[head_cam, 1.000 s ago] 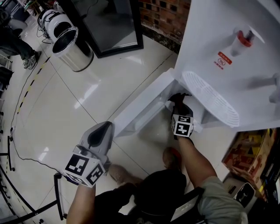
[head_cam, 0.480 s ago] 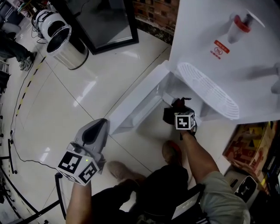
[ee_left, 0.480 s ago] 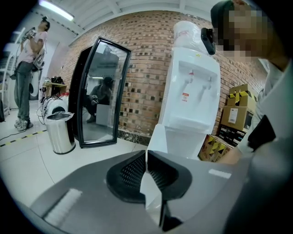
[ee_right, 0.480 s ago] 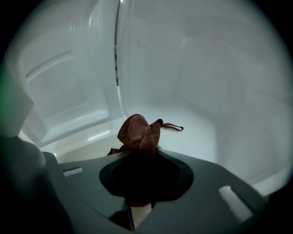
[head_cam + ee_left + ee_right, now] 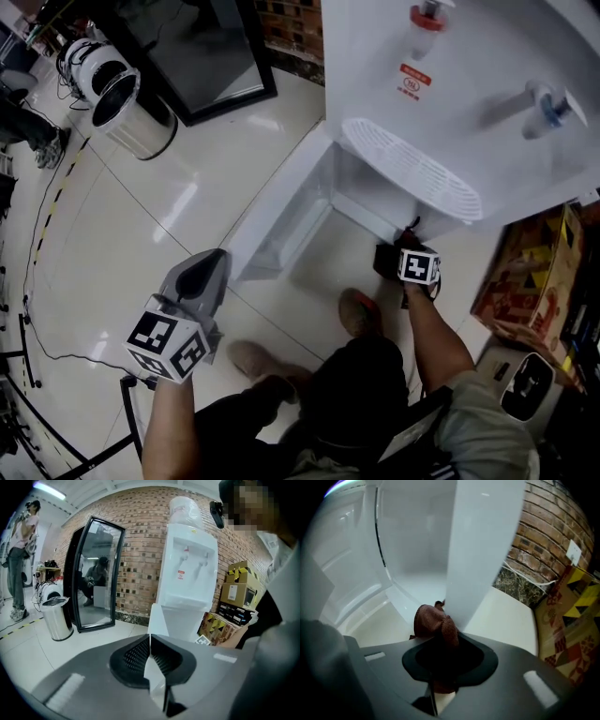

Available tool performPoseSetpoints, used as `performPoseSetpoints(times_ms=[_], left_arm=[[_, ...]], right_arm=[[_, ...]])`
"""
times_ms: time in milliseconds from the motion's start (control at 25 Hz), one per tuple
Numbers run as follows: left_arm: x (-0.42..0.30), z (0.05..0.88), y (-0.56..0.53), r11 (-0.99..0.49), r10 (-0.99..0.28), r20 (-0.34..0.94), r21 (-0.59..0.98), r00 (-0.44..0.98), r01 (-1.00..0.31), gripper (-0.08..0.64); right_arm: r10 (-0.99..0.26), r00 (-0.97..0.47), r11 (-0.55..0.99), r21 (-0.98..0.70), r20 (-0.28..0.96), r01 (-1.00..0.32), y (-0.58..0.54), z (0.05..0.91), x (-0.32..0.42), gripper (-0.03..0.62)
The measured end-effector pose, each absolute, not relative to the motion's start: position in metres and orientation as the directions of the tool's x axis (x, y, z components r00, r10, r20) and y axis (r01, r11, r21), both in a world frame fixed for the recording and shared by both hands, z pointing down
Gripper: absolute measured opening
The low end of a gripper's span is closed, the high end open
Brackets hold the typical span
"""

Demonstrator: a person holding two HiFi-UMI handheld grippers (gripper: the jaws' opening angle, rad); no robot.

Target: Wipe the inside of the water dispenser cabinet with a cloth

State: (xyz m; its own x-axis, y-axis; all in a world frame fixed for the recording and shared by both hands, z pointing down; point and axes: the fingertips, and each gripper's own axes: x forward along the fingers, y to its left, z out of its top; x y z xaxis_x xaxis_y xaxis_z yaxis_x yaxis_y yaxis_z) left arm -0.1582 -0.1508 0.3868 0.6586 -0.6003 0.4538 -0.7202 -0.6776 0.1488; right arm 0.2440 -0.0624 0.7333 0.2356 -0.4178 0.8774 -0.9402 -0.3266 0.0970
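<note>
The white water dispenser (image 5: 469, 84) stands at the upper right of the head view, its low cabinet (image 5: 361, 202) open and its door (image 5: 281, 220) swung out to the left. My right gripper (image 5: 403, 248) is shut on a dark reddish-brown cloth (image 5: 433, 623), just outside the cabinet's front right corner. In the right gripper view the cloth touches the cabinet's white side wall (image 5: 478, 550), with the white inside (image 5: 412, 541) to the left. My left gripper (image 5: 208, 265) hangs shut and empty over the floor, left of the door; its view faces the dispenser (image 5: 187, 583).
A steel bin (image 5: 131, 112) and a black-framed mirror (image 5: 202, 47) stand at the upper left. Printed cardboard boxes (image 5: 530, 281) sit right of the dispenser against a brick wall (image 5: 543, 545). The person's shoes (image 5: 361, 314) rest on the glossy tile floor below the cabinet.
The right gripper has drawn back out of the cabinet with the cloth, ending lower and to the right at its front corner. The left gripper has hardly moved.
</note>
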Motion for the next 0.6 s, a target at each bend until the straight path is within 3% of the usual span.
performPoseSetpoints(times_ms=[200, 440, 600], left_arm=[[-0.152, 0.389, -0.146, -0.694, -0.586, 0.462, 0.137, 0.666, -0.707, 0.000], [-0.136, 0.391, -0.126, -0.742, -0.465, 0.462, 0.263, 0.755, -0.617, 0.000], [-0.111, 0.392, -0.103, -0.800, -0.333, 0.469, 0.319, 0.818, -0.508, 0.000]], right_arm=[[-0.379, 0.283, -0.420, 0.109, 0.881, -0.901, -0.035, 0.725, 0.267, 0.084], [-0.637, 0.206, -0.303, 0.005, 0.743, -0.953, -0.043, 0.617, 0.256, 0.084], [-0.725, 0.161, -0.226, -0.011, 0.670, -0.974, -0.035, 0.550, 0.254, 0.084]])
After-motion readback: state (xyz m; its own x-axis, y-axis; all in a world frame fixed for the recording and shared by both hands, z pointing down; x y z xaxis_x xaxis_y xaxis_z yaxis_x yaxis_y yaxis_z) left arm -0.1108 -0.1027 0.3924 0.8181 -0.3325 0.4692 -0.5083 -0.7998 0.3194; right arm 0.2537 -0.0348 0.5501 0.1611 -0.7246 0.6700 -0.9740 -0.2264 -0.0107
